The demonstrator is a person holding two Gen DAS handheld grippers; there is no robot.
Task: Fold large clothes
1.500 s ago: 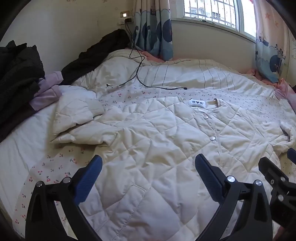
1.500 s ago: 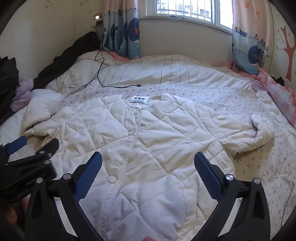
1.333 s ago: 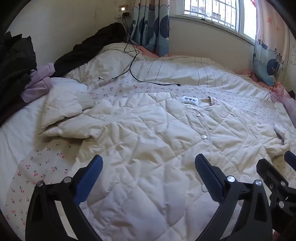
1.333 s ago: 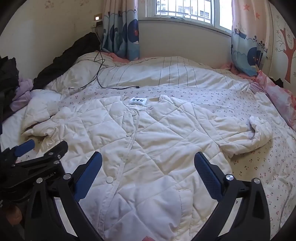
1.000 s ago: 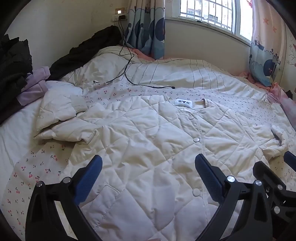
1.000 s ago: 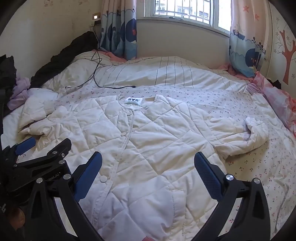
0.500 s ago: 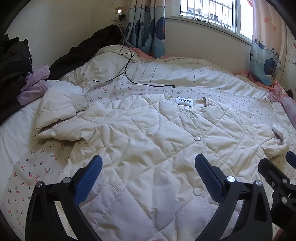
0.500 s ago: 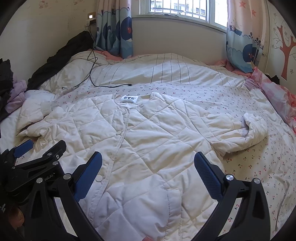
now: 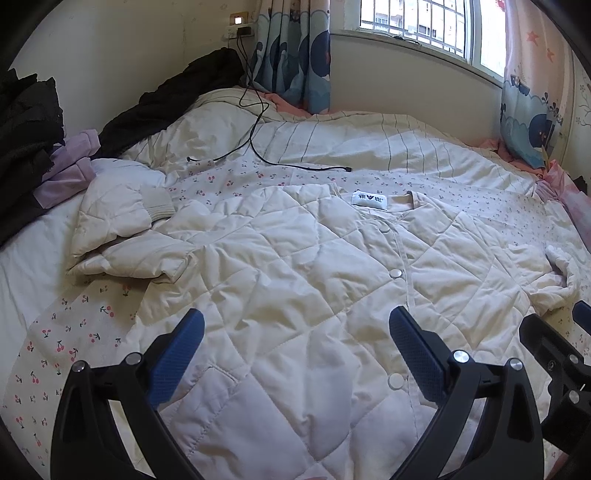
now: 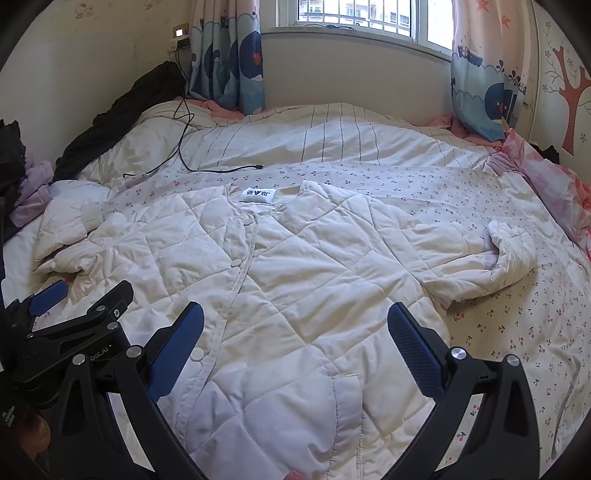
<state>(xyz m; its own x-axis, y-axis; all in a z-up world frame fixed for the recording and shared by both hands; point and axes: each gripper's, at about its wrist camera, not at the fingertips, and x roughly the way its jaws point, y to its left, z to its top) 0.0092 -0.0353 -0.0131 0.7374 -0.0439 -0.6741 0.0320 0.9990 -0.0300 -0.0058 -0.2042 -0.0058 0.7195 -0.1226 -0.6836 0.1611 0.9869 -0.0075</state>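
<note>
Left wrist: both jaws wide over jacket (image 9: 295, 280); black cable (image 9: 258, 155) on quilt (image 9: 406, 147) beyond.

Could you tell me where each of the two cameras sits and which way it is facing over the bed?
Left wrist: on the left hand-held gripper, over the quilted jacket, facing the window; own open fingers show, the right hand-held gripper at the right edge.
Right wrist: on the right one, same heading; own open fingers show, the left at the left edge.
Shared: jacket, black cable, bed.
</note>
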